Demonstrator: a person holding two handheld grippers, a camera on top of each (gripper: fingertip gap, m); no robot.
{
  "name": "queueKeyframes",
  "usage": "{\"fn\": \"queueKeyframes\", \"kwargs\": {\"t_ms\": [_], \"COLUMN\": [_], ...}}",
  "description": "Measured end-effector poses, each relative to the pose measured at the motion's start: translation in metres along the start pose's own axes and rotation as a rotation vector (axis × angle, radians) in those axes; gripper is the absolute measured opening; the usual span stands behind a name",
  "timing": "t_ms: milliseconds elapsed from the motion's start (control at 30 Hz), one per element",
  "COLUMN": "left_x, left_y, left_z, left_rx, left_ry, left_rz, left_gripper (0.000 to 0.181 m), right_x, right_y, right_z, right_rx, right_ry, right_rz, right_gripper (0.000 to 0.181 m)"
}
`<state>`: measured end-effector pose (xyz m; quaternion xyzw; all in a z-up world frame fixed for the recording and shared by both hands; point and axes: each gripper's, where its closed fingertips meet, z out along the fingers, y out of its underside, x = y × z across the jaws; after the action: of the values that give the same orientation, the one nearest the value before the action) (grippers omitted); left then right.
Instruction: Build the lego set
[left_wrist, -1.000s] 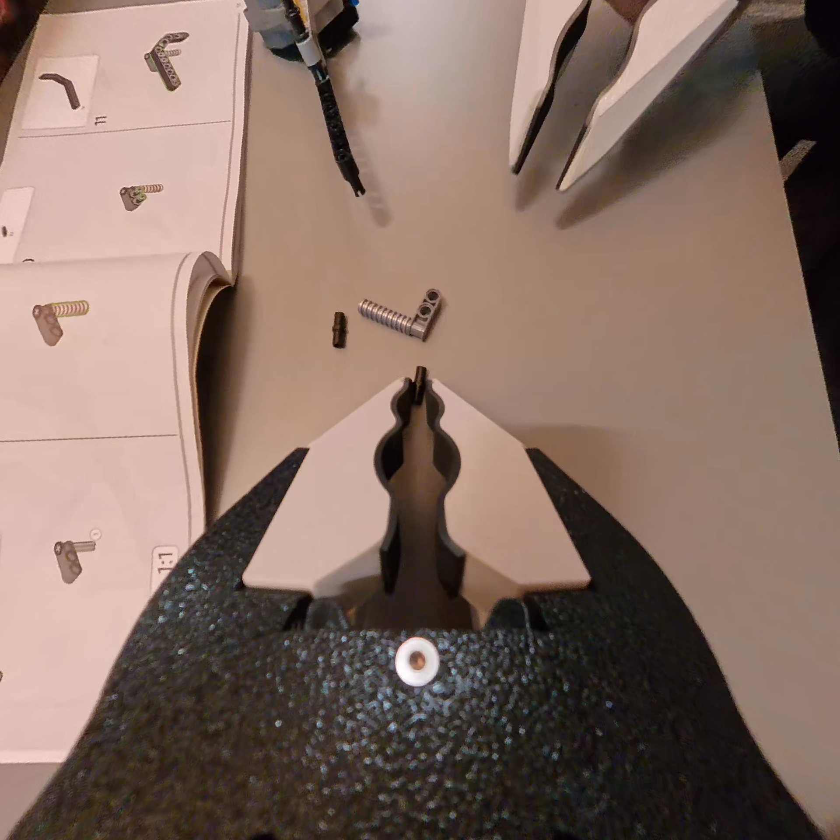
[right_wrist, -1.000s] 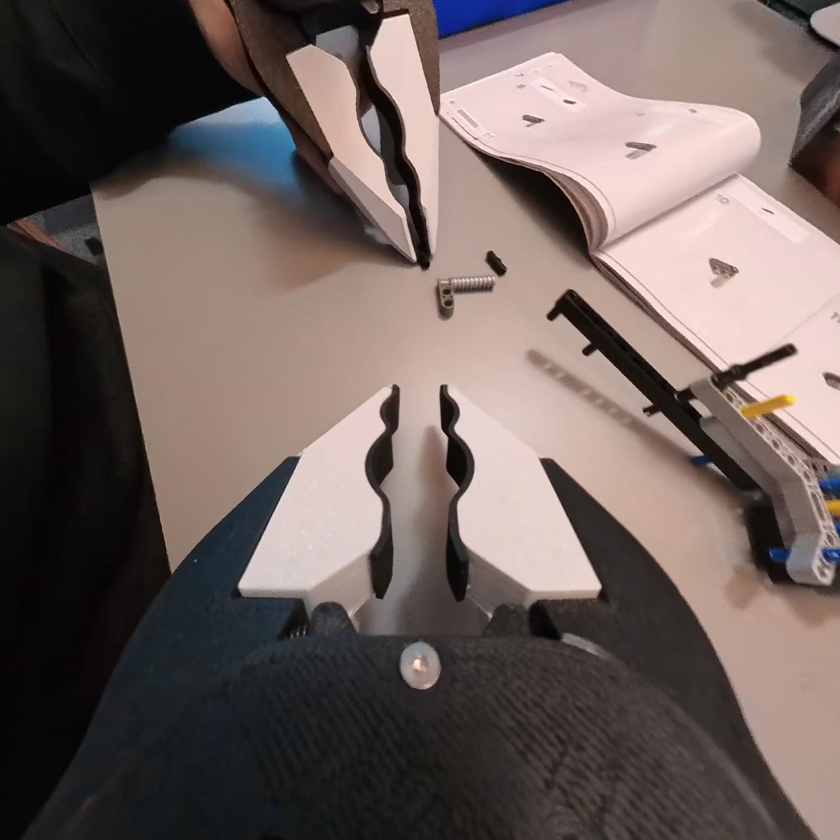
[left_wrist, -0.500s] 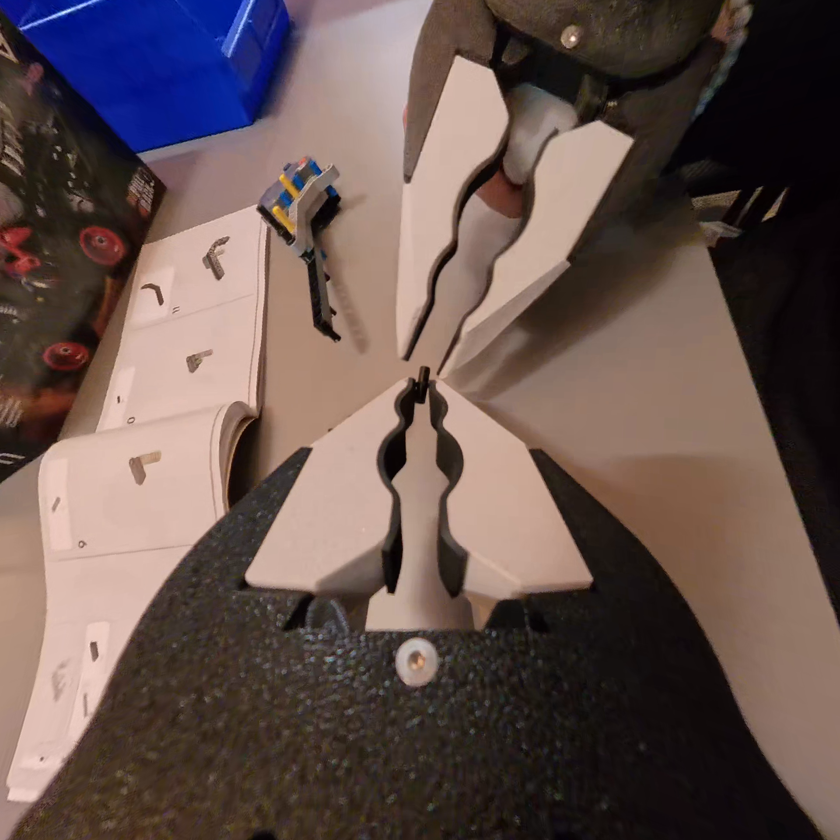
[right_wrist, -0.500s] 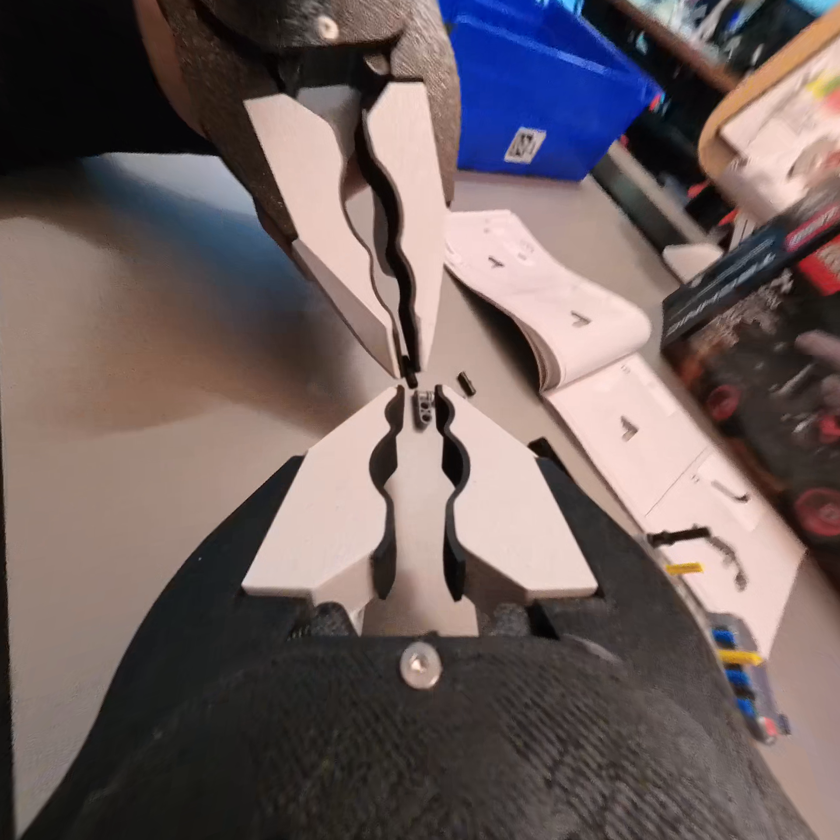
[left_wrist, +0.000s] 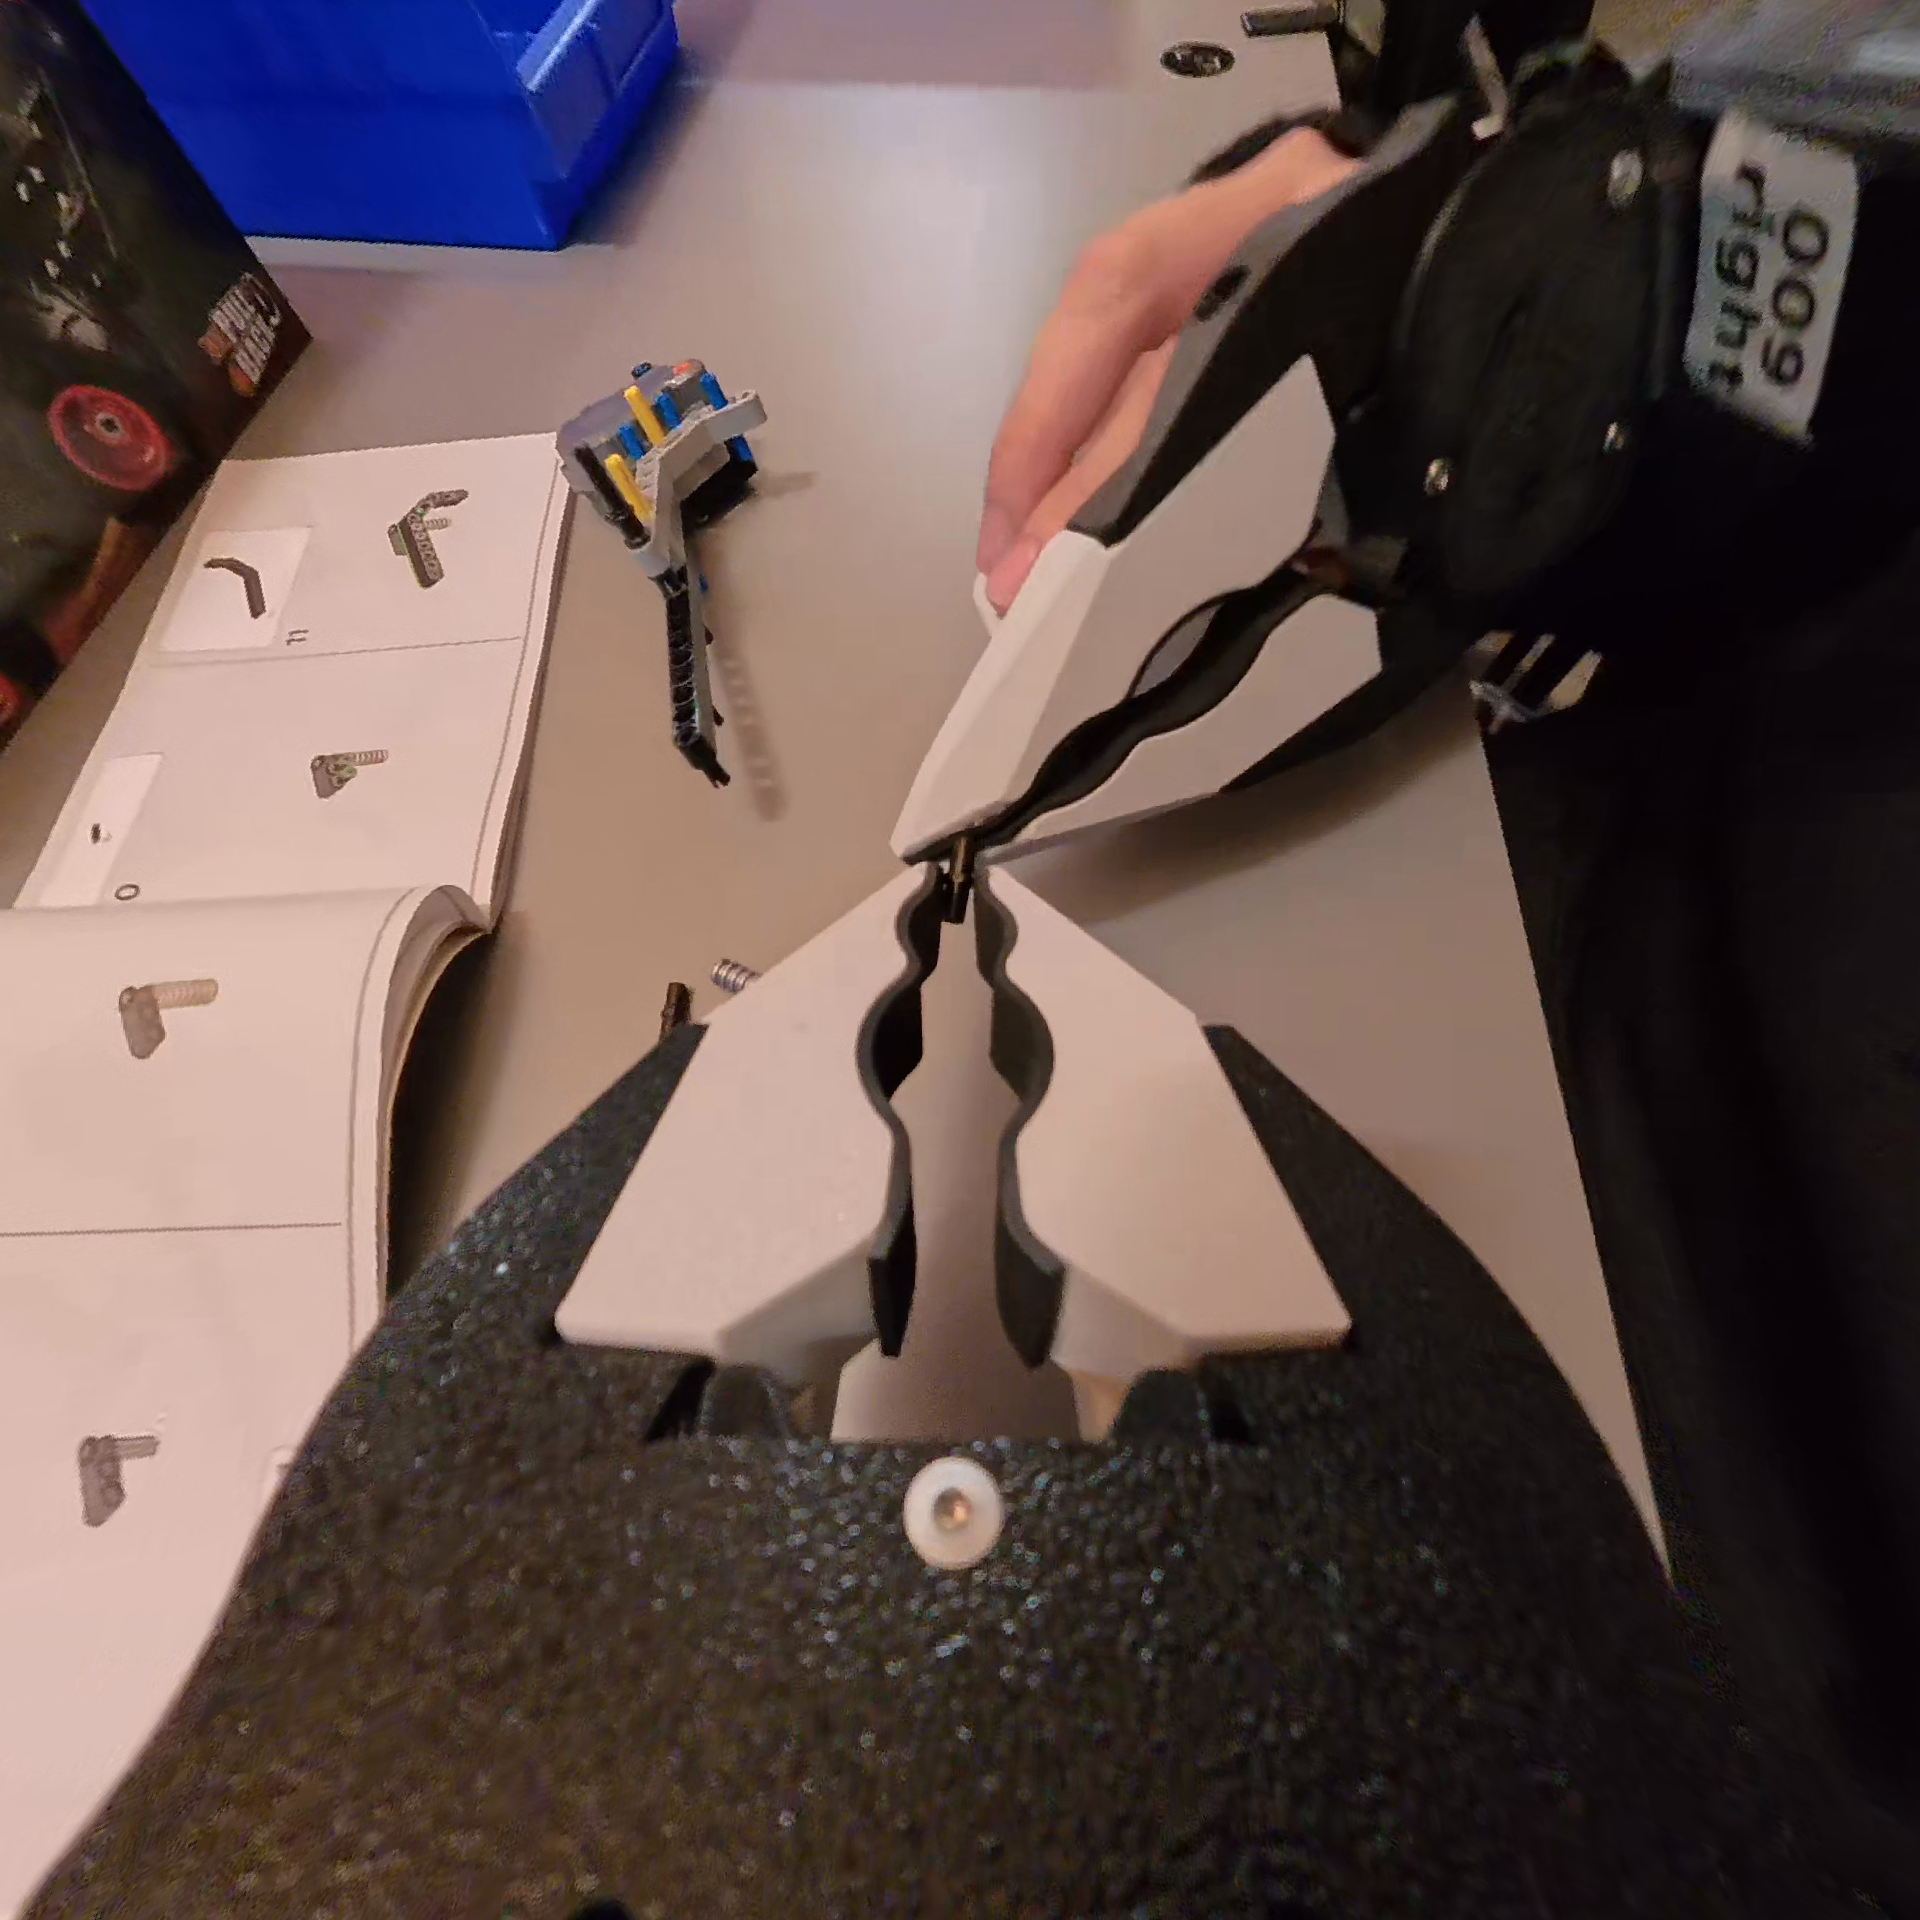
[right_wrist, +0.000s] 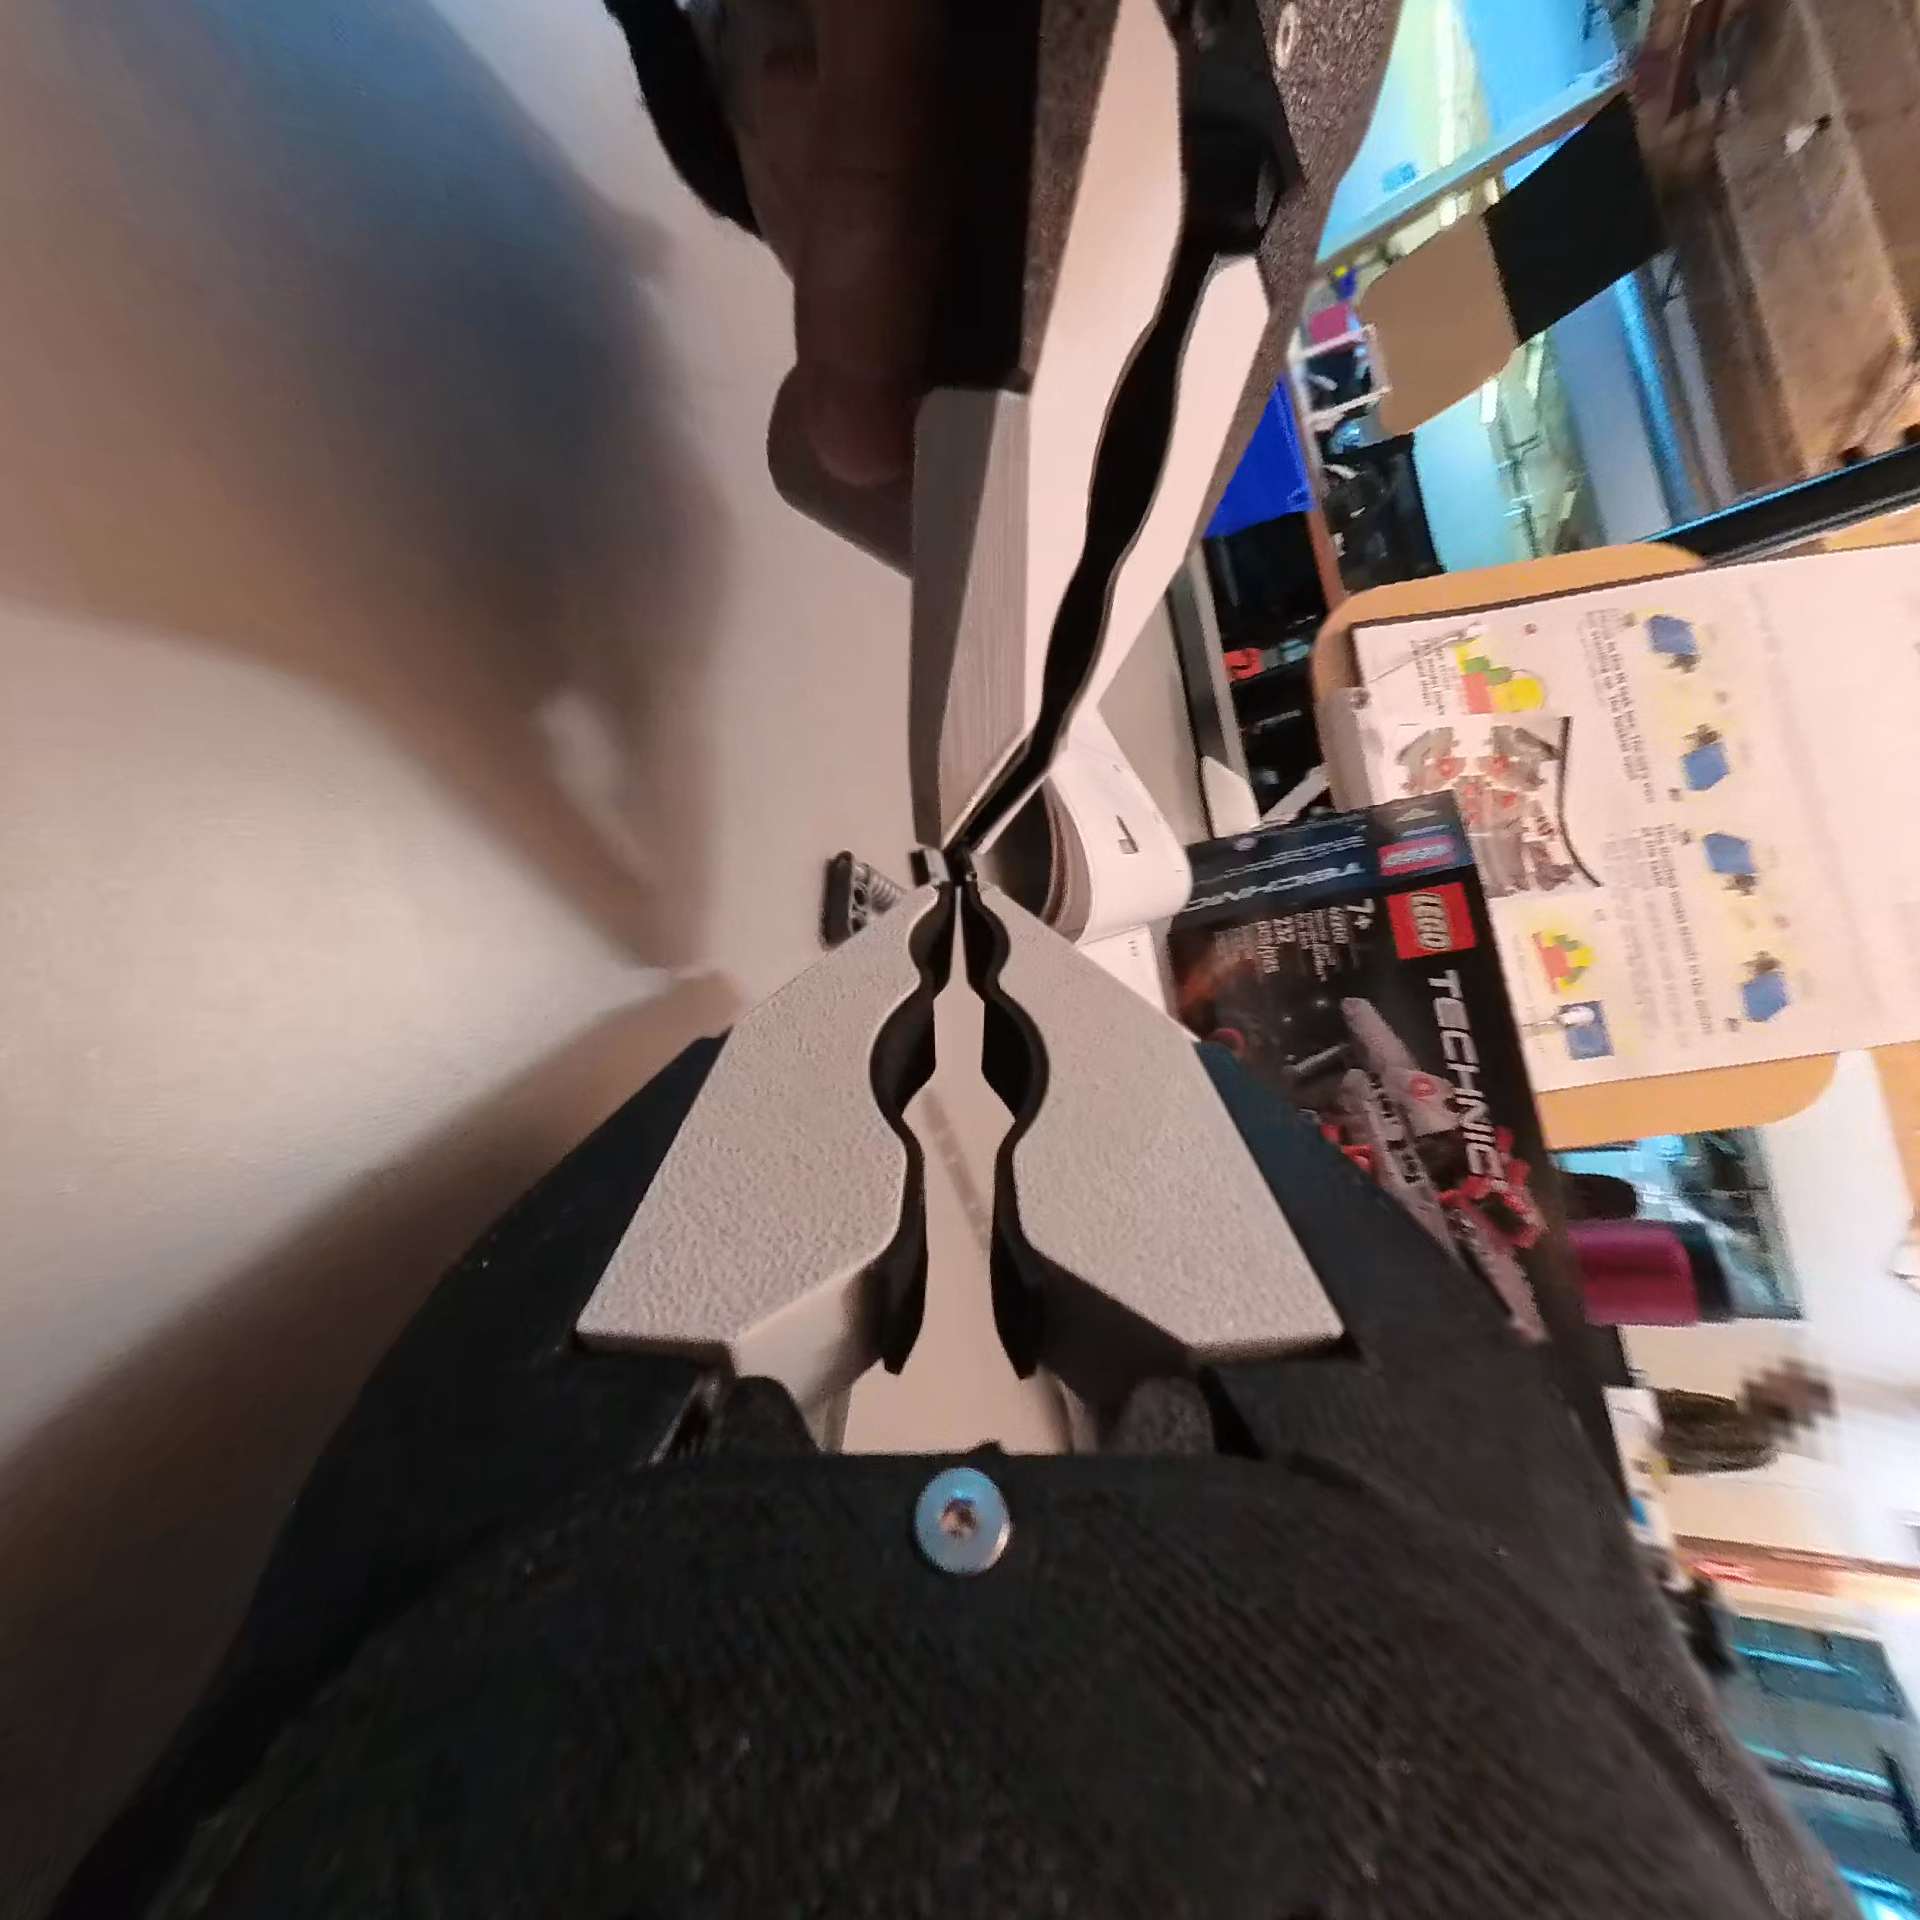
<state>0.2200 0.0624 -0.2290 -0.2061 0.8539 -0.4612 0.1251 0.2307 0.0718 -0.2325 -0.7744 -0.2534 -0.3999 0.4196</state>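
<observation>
Where the two tools meet tip to tip above the grey tabletop (left_wrist: 1299, 966), one short black pin (left_wrist: 953, 885) spans the gap.

- Left gripper (left_wrist: 951, 902): jaws clenched on the near end of the black pin.
- Right gripper (left_wrist: 961, 844): comes in from the upper right, held by a hand (left_wrist: 1101, 343). Its jaws are pinched together on the pin's far end. A white sticker (left_wrist: 1766, 281) with dark lettering sits on its black body.
- Grey connector with spring (right_wrist: 857, 899): lies on the tabletop just behind the left gripper's fingers, mostly hidden in the left wrist view.
- Second black pin (left_wrist: 675, 1000): loose on the tabletop, just beside the spring.
- Instruction booklet (left_wrist: 312, 727): lies open at the left, showing step diagrams and small numerals.
- Partly built model (left_wrist: 665, 457): grey with blue and yellow pins and a black beam trailing from it. It lies just beside the booklet's right edge.
- Set box (right_wrist: 1351, 1039): dark and branded, with a red logo patch, at the far left of the tabletop.
- Blue bin (left_wrist: 416, 114): sits at the back left.
- Printed sheet (right_wrist: 1662, 810): illustrated, on a tan board beyond the box.

Bare tabletop lies between the model and the grippers. Its right edge runs close beside the right gripper.
</observation>
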Motion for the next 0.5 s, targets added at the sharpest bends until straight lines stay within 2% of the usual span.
{"fn": "queueKeyframes", "kwargs": {"t_ms": [200,367,500], "left_x": [-0.001,-0.002,-0.008], "left_y": [-0.002,-0.015,-0.013], "left_z": [0.000,-0.002,0.000], "left_rx": [0.032,0.146,0.142], "left_ry": [0.041,0.070,0.033], "left_rz": [-0.122,-0.148,-0.130], "left_gripper": [0.003,0.003,0.003], "right_x": [0.000,-0.001,0.003], "right_y": [0.003,0.011,0.014], "right_z": [0.003,0.006,0.007], "right_rx": [-0.013,-0.031,-0.026], "right_ry": [0.033,0.020,0.031], "right_rz": [-0.005,0.072,0.158], "right_gripper": [0.000,0.000,0.000]}}
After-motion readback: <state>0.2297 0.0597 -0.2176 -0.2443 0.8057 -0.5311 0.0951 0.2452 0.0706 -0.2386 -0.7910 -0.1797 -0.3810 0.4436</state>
